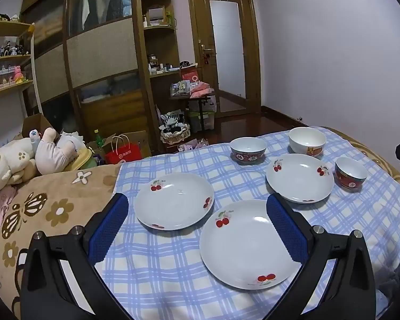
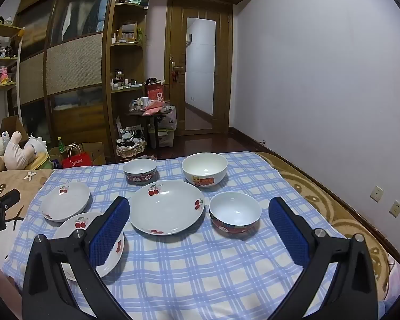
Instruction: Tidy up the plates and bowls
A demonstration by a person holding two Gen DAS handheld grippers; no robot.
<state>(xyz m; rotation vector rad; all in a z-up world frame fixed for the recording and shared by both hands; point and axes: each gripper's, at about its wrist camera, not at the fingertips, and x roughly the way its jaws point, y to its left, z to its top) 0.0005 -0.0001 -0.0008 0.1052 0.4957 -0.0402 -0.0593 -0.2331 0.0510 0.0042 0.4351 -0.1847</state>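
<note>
My left gripper (image 1: 197, 224) and right gripper (image 2: 198, 226) hang spread and empty, so I'd pinch the near-edge plate (image 1: 249, 245) by its rim, stacking plates first.

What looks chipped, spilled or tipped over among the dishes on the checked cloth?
Nothing stands out. The three cherry plates lie flat and separate, and the three bowls stand upright and empty.

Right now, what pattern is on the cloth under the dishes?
A blue and white plaid check on the cloth, clearest in the right wrist view.
</note>
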